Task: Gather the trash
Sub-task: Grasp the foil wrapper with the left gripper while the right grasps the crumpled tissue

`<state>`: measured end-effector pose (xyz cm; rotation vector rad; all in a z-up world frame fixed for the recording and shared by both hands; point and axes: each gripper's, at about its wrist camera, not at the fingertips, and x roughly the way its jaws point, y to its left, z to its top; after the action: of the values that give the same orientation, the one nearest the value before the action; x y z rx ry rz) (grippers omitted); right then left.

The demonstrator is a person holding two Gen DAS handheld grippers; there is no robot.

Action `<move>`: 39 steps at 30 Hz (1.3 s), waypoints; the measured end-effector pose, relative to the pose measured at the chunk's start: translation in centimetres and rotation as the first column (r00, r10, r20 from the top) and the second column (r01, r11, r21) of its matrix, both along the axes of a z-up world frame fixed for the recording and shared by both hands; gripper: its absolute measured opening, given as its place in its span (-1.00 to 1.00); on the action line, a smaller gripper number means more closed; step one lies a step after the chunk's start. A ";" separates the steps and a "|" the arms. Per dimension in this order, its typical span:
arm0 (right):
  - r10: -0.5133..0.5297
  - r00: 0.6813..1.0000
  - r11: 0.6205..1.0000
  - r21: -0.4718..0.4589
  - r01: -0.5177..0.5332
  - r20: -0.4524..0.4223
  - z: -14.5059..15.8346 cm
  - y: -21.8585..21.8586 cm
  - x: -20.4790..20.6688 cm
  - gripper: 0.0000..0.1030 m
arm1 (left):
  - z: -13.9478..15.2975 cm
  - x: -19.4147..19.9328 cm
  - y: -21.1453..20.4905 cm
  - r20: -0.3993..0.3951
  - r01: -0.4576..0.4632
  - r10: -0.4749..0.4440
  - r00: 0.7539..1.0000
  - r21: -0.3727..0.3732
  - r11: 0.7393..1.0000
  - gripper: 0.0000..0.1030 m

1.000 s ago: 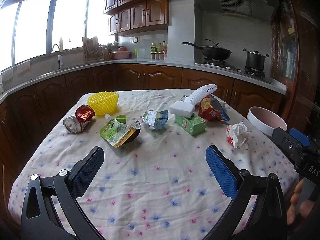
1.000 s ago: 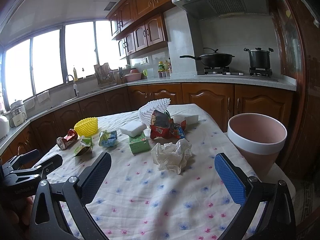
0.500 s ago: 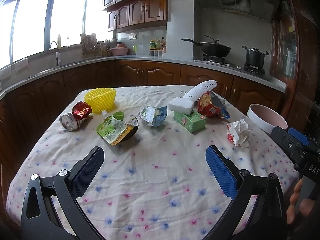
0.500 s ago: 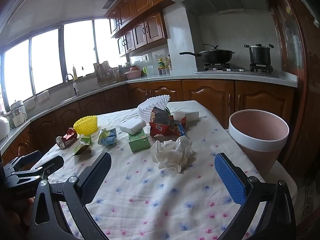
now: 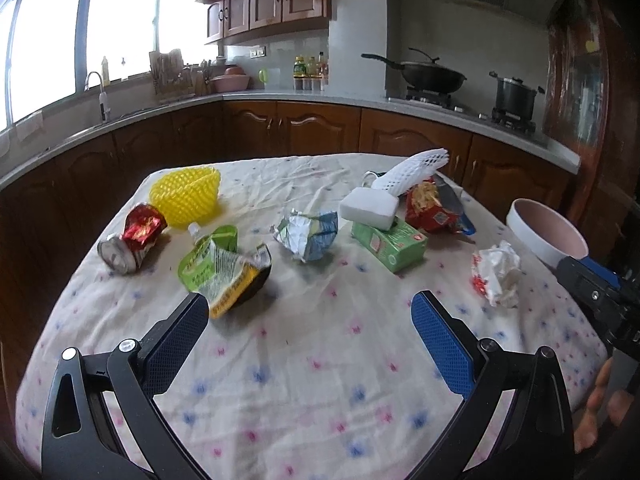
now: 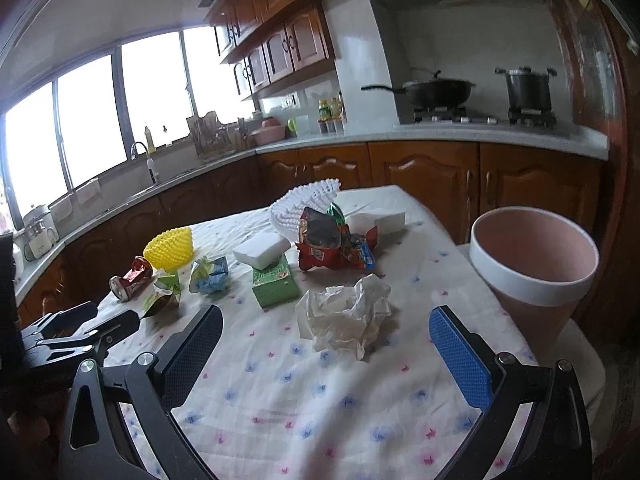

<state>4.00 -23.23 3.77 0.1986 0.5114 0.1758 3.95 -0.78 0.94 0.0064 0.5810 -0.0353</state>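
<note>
Left gripper: jaws wide apart, empty, above the tablecloth; the green pouch lies just beyond its left finger. Right gripper: jaws wide apart, empty; crumpled tissue lies directly ahead between the fingers, pink bin to its right.
</note>
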 end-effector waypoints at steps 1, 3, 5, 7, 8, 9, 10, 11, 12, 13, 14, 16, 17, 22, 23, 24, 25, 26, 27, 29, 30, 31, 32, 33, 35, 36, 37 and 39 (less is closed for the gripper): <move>0.002 1.000 1.000 0.004 -0.002 -0.013 -0.1 -0.1 0.5 0.99 | 0.1 0.5 0.0 -0.004 0.002 -0.002 1.000 0.006 1.000 1.00; 0.004 0.999 1.000 0.008 -0.003 -0.038 -0.4 -0.3 1.4 0.99 | 0.3 1.8 0.0 -0.016 0.003 -0.003 1.000 0.021 1.000 0.98; 0.012 0.998 1.000 0.013 -0.011 -0.061 -0.6 -0.5 2.2 0.94 | 0.4 3.3 0.1 -0.042 -0.001 0.002 0.999 0.038 0.999 0.96; 0.021 0.996 1.000 0.019 -0.019 -0.086 -0.9 -0.5 3.0 0.86 | 0.3 4.8 0.2 -0.076 0.006 -0.004 0.997 0.036 0.999 0.94; 0.024 0.995 1.000 0.022 -0.022 -0.101 -1.1 -0.5 3.5 0.81 | 0.2 5.6 0.4 -0.093 0.011 -0.008 0.996 0.032 0.999 0.92; 0.030 0.993 0.999 0.027 -0.027 -0.118 -1.4 -0.5 3.9 0.78 | 0.0 6.5 0.5 -0.114 0.012 -0.009 0.993 0.028 1.000 0.90; 0.033 0.990 0.999 0.031 -0.029 -0.134 -1.6 -0.4 4.4 0.73 | -0.2 7.2 0.7 -0.130 0.015 -0.012 0.991 0.024 1.000 0.88; 0.035 0.988 0.999 0.033 -0.030 -0.150 -1.9 -0.4 4.8 0.67 | -0.5 8.1 0.9 -0.153 0.021 -0.018 0.988 0.014 1.000 0.84; 0.036 0.986 0.999 0.035 -0.031 -0.164 -2.1 -0.4 5.2 0.65 | -0.6 8.6 1.0 -0.165 0.024 -0.023 0.986 0.004 1.000 0.82; 0.036 0.984 0.999 0.036 -0.030 -0.177 -2.3 -0.4 5.5 0.62 | -0.9 9.6 1.3 -0.187 0.025 -0.026 0.982 -0.008 1.000 0.81; 0.035 0.982 0.999 0.038 -0.029 -0.187 -2.4 -0.4 5.8 0.58 | -1.1 10.3 1.4 -0.205 0.025 -0.027 0.978 -0.010 1.000 0.78; 0.039 0.977 0.999 0.045 -0.030 -0.211 -2.8 -0.3 6.4 0.44 | -1.4 11.4 1.5 -0.225 0.030 -0.032 0.974 -0.013 0.999 0.71; 0.043 0.974 0.998 0.050 -0.033 -0.224 -3.0 -0.3 6.7 0.37 | -1.5 12.0 1.6 -0.232 0.031 -0.034 0.972 -0.015 0.999 0.70; 0.050 0.965 0.997 0.063 -0.035 -0.256 -3.5 -0.3 7.9 0.26 | -2.3 14.0 1.3 -0.274 0.043 -0.041 0.961 0.002 0.999 0.47; 0.054 0.964 0.997 0.064 -0.038 -0.260 -3.6 -0.2 8.1 0.22 | -2.6 14.4 1.3 -0.291 0.048 -0.046 0.955 0.000 0.999 0.23; 0.056 0.963 0.997 0.065 -0.040 -0.264 -3.6 -0.2 8.3 0.21 | -3.0 14.7 1.3 -0.310 0.053 -0.052 0.949 -0.007 0.999 0.08; 0.056 0.963 0.997 0.062 -0.041 -0.265 -3.7 -0.1 8.3 0.19 | -3.4 15.0 1.3 -0.325 0.056 -0.058 0.944 -0.016 0.998 -0.22; 0.058 0.962 0.997 0.061 -0.043 -0.266 -3.7 -0.1 8.4 0.12 | -3.6 15.2 1.4 -0.340 0.064 -0.072 0.938 -0.034 0.997 -0.35; 0.061 0.962 0.997 0.060 -0.047 -0.266 -3.7 -0.1 8.4 0.09 | -3.7 15.2 1.5 -0.341 0.072 -0.086 0.936 -0.055 0.996 -0.36; 0.065 0.963 0.997 0.058 -0.051 -0.261 -3.6 -0.1 8.5 -0.12 | -3.5 14.9 1.3 -0.324 0.082 -0.094 0.941 -0.049 0.995 -0.47; 0.068 0.964 0.997 0.060 -0.055 -0.257 -3.5 -0.1 8.4 -0.17 | -3.4 14.7 1.1 -0.318 0.088 -0.099 0.943 -0.048 0.995 -0.49; 0.070 0.965 0.996 0.063 -0.056 -0.253 -3.4 -0.2 8.3 -0.29 | -3.2 14.4 1.0 -0.309 0.091 -0.103 0.945 -0.051 0.995 -0.53; 0.075 0.966 0.996 0.067 -0.060 -0.248 -3.2 -0.2 8.2 -0.41 | -3.0 14.2 0.9 -0.302 0.095 -0.108 0.947 -0.055 0.994 -0.59; 0.082 0.967 0.995 0.073 -0.066 -0.242 -3.1 -0.3 8.1 -0.46 | -2.7 13.9 0.9 -0.297 0.102 -0.117 0.948 -0.068 0.992 -0.62; 0.092 0.968 0.994 0.079 -0.075 -0.232 -2.7 -0.2 7.9 -0.60 | -2.1 13.2 0.8 -0.284 0.113 -0.136 0.949 -0.094 0.989 -0.69; 0.097 0.969 0.993 0.084 -0.080 -0.225 -2.5 -0.2 7.7 -0.62 | -1.7 12.8 0.7 -0.272 0.118 -0.142 0.952 -0.101 0.988 -0.69; 0.104 0.971 0.992 0.093 -0.085 -0.217 -2.3 -0.3 7.6 -0.63 | -1.3 12.3 0.6 -0.261 0.125 -0.149 0.954 -0.108 0.986 -0.69; 0.108 0.974 0.991 0.097 -0.090 -0.201 -1.8 -0.4 7.2 -0.64 | -0.5 11.5 0.3 -0.247 0.137 -0.164 0.955 -0.125 0.983 -0.69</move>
<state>11.23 -23.68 1.98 0.2787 0.7210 0.2767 15.40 -0.43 0.47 -0.0590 0.8372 -0.2185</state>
